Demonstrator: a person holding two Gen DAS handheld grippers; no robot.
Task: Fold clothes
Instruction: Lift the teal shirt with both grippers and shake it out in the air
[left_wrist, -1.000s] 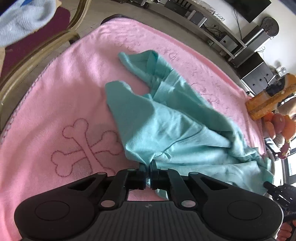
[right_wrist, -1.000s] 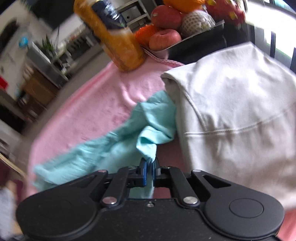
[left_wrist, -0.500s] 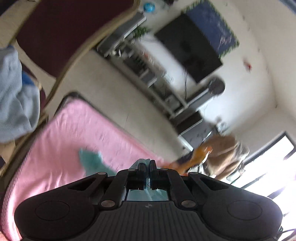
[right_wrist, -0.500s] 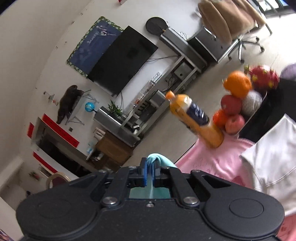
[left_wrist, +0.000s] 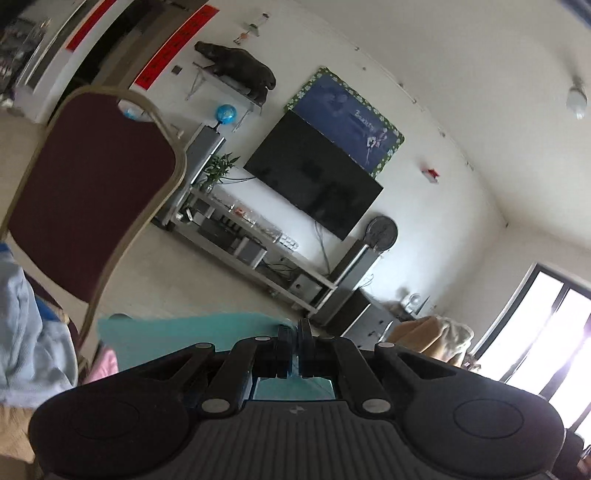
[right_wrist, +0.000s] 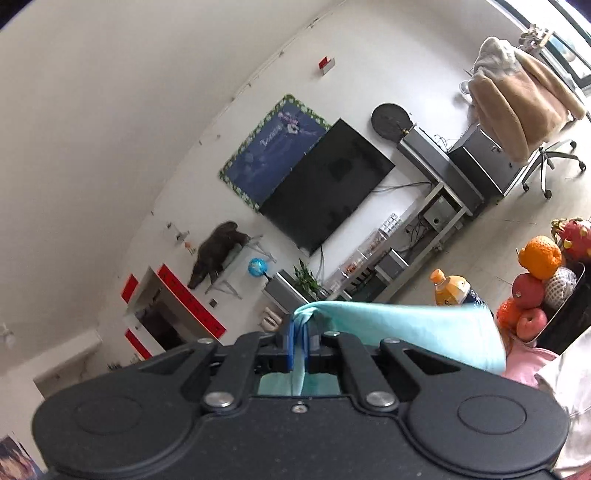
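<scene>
Both grippers held a teal garment (right_wrist: 406, 328) aloft, its edge stretched roughly level between them, at what looked like an early stage of the fold. The left gripper (left_wrist: 294, 347) had its fingers pinched together on one end of the cloth, which spread away to the left in that view. The right gripper (right_wrist: 301, 343) was clamped on a bunched corner, with fabric fanning off to the right. No crease showed in the visible cloth; laying it flat and folding it appeared still to be done. A white garment (right_wrist: 569, 398) lay on the pink cover (right_wrist: 524, 363) near a fruit tray (right_wrist: 565, 321) and an orange bottle (right_wrist: 452, 290), whose label was unreadable. Red banners (left_wrist: 171, 44) by a doorway carried characters too blurred to read; script on the blue poster (left_wrist: 347, 118) above the TV (left_wrist: 314, 173) was illegible.
</scene>
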